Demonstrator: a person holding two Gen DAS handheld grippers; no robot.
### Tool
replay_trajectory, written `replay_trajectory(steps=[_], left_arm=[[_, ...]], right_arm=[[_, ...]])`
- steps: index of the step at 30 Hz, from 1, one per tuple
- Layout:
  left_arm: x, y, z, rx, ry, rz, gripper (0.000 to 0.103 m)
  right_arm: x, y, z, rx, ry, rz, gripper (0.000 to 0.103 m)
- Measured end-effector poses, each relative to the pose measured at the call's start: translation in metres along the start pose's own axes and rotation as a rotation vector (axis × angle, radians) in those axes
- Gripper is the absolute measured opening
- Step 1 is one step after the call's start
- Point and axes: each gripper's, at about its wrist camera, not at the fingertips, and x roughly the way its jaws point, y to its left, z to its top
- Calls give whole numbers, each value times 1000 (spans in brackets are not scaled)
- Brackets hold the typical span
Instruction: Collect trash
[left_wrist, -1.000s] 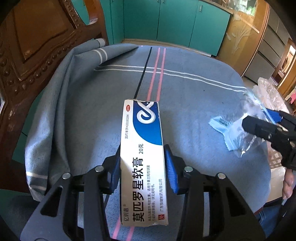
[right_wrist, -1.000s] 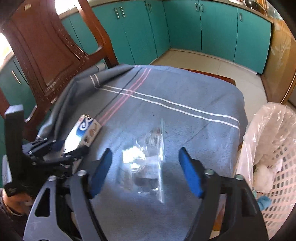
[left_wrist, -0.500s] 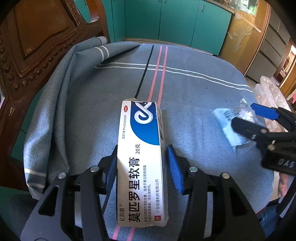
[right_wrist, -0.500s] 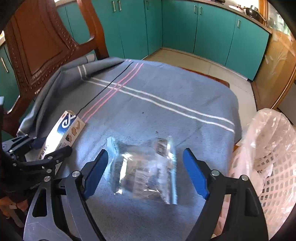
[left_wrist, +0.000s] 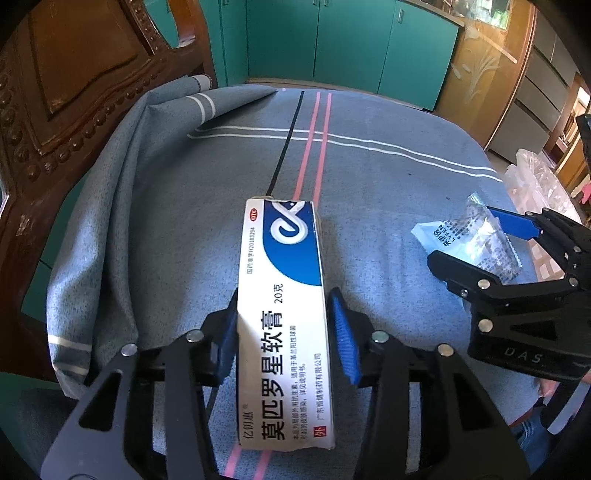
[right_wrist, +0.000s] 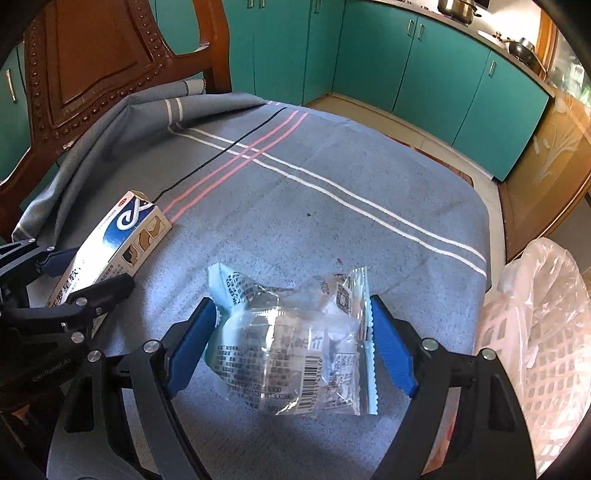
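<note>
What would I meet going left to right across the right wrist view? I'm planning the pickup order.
White and blue cardboard ointment box → clear crinkled plastic wrapper → pink lattice waste basket lined with a clear bag.

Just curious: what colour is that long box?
White with a blue swoosh, the box shows best from the left wrist.

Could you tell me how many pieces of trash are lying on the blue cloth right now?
2. The ointment box lies between the left gripper's fingers; the clear wrapper lies between the right gripper's fingers, nearer the lined basket. None seems hidden.
</note>
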Motion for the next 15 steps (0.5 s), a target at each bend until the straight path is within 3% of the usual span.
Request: replay_trajectory(steps=[15], left_arm=[[-4,-1,0,-7,-2,11,43]], right_arm=[[-10,4,3,-14,-36,34,65]])
